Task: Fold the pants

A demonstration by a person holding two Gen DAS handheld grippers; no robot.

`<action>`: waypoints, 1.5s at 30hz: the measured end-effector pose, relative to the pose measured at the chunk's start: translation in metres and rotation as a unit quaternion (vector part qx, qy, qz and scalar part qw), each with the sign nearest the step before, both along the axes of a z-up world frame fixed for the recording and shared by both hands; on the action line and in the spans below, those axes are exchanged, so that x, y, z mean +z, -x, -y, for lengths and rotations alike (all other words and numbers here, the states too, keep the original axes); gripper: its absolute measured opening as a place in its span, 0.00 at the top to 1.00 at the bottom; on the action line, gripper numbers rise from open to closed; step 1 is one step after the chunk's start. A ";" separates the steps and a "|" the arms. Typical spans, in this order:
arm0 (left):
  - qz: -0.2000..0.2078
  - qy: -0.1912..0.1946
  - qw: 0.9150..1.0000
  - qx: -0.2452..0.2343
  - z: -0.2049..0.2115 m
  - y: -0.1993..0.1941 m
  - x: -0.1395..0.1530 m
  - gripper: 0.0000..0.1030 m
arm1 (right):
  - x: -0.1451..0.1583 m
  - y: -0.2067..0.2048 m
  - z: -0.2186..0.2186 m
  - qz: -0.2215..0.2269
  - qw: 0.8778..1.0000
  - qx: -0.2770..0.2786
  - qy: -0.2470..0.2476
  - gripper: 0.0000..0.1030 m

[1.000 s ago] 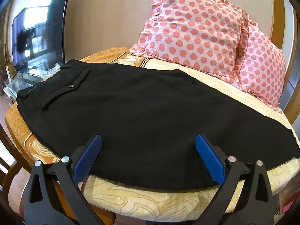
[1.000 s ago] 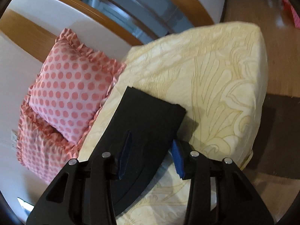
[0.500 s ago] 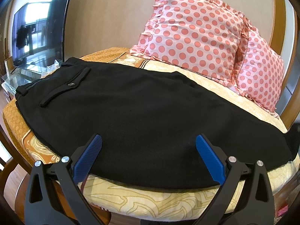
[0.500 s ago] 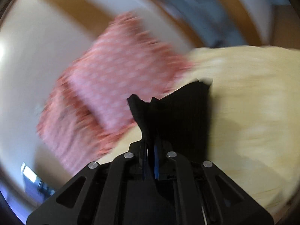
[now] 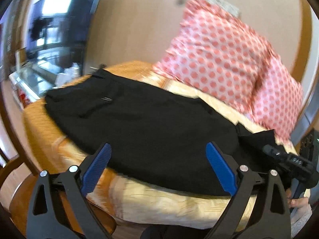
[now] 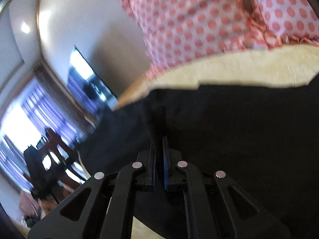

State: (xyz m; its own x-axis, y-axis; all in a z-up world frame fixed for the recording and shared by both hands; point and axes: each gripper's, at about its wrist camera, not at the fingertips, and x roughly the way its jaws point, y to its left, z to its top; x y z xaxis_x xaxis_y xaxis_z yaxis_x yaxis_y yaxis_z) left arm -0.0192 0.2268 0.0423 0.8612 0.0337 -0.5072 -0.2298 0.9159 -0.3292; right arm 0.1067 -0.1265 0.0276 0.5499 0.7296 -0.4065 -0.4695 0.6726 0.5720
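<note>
The right gripper point(image 6: 158, 159) pinches a fold of the black cloth pants point(image 5: 143, 123) on the yellow bed cover point(image 5: 169, 205); the left gripper point(image 5: 159, 171) hangs wide apart, holding nothing

Motion blur smears the pillows point(image 5: 225, 59), and the pants point(image 6: 239, 139) run off the right wrist view's edge.
</note>
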 end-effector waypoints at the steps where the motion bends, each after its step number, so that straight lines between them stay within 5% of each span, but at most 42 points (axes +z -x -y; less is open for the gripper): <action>1: 0.004 0.015 1.000 0.012 -0.010 0.004 0.001 0.07 | 0.008 0.001 -0.002 0.012 1.000 0.002 -0.007 0.94; 9: -0.007 0.120 0.991 0.067 -0.060 0.010 -0.017 0.08 | -0.015 0.025 -0.060 0.035 0.990 0.087 0.106 0.88; 10: -0.008 0.126 0.989 0.071 -0.064 0.010 -0.018 0.08 | -0.020 0.029 -0.065 0.034 0.987 0.093 0.128 0.82; 11: -0.009 0.129 0.989 0.073 -0.067 0.010 -0.018 0.08 | -0.024 0.033 -0.068 0.031 0.984 0.103 0.143 0.65; 15: -0.002 0.153 0.985 0.079 -0.078 0.009 -0.018 0.08 | -0.015 0.048 -0.070 0.051 0.983 0.122 0.127 0.23; 22: -0.024 0.206 0.973 0.098 -0.104 -0.007 -0.027 0.08 | -0.019 0.051 -0.073 0.048 0.980 0.131 0.142 0.20; 32: -0.049 0.229 0.966 0.112 -0.111 -0.026 -0.025 0.13 | -0.019 0.054 -0.068 0.047 0.982 0.136 0.122 0.17; 40: -0.033 0.268 0.952 0.143 -0.126 -0.031 -0.034 0.49 | -0.025 0.051 -0.063 0.051 0.983 0.138 0.113 0.17; 41: -0.040 0.258 0.953 0.155 -0.125 -0.032 -0.035 0.71 | -0.024 0.053 -0.062 0.053 0.983 0.137 0.110 0.17; 43: -0.042 0.230 0.958 0.164 -0.120 -0.035 -0.032 0.79 | -0.024 0.054 -0.057 0.054 0.984 0.136 0.099 0.17; 45: -0.038 0.162 0.972 0.166 -0.102 -0.037 -0.017 0.82 | -0.022 0.056 -0.046 0.051 0.987 0.136 0.075 0.17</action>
